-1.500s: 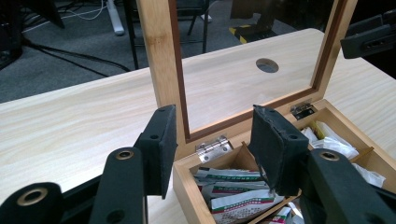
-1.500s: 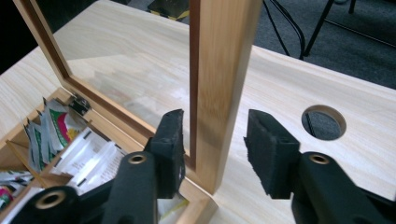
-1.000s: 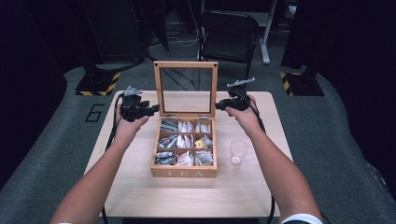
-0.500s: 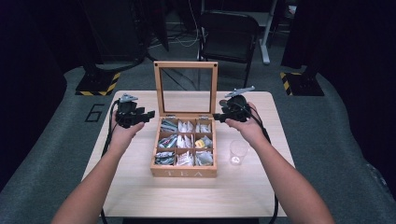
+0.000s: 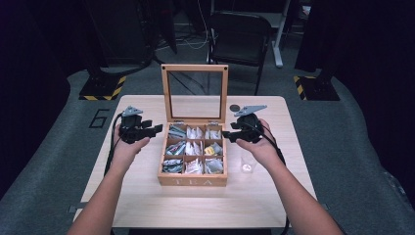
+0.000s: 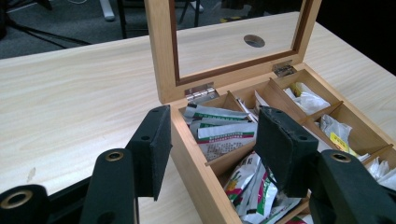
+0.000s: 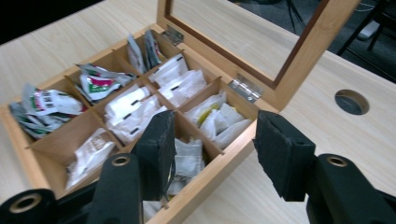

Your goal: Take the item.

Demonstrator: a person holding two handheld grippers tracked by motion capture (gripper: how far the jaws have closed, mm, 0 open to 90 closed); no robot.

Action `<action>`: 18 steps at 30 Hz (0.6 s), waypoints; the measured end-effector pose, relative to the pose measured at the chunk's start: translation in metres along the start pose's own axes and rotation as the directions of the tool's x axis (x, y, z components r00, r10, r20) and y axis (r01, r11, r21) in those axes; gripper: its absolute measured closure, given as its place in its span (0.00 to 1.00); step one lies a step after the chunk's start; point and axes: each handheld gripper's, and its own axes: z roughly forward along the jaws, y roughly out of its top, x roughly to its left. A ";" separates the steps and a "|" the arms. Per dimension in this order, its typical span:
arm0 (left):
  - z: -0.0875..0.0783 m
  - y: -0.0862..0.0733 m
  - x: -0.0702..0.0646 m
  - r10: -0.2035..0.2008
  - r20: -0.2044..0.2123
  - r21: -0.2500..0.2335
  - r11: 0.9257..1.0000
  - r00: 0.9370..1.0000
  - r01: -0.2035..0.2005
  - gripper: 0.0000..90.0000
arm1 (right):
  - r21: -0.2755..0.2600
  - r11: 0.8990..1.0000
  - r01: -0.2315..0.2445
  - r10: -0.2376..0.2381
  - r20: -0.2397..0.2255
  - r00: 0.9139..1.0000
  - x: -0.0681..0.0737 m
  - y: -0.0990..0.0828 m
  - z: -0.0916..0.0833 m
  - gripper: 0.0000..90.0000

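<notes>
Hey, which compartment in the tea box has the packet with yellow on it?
The middle compartment of the tea box's right-hand column, nearest the right gripper; the others hold white, grey or green packets.

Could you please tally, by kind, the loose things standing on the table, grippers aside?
Wooden tea box: 1
Clear glass: 1
Total: 2

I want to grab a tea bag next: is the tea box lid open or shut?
Open. The glass-paned lid stands upright on its hinges at the back of the tea box, and the packets in the compartments lie uncovered.
</notes>
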 end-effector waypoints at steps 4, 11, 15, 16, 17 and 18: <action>-0.001 -0.012 0.001 -0.011 -0.004 0.018 1.000 1.000 0.011 0.50 | 0.005 1.000 0.022 -0.022 -0.012 1.000 0.011 -0.010 -0.001 0.60; -0.007 -0.022 0.000 -0.015 -0.005 -0.001 1.000 1.000 0.015 0.50 | 0.029 0.999 0.030 -0.029 -0.043 0.999 0.021 -0.021 0.004 0.69; -0.014 -0.027 -0.003 -0.017 -0.003 -0.017 1.000 1.000 0.017 0.50 | 0.039 0.997 0.061 -0.060 -0.032 0.998 0.028 -0.026 0.004 0.71; -0.015 -0.028 -0.004 -0.017 0.004 -0.017 1.000 1.000 0.017 0.49 | 0.036 0.998 0.054 -0.053 -0.039 0.998 0.030 -0.027 0.004 0.71; -0.016 -0.029 -0.004 -0.014 0.003 -0.019 1.000 1.000 0.014 0.50 | 0.032 0.998 0.056 -0.055 -0.048 0.997 0.032 -0.028 0.005 0.71; -0.018 -0.030 -0.005 -0.017 0.005 -0.017 1.000 1.000 0.017 0.49 | 0.033 0.998 0.047 -0.045 -0.048 0.998 0.034 -0.029 0.005 0.71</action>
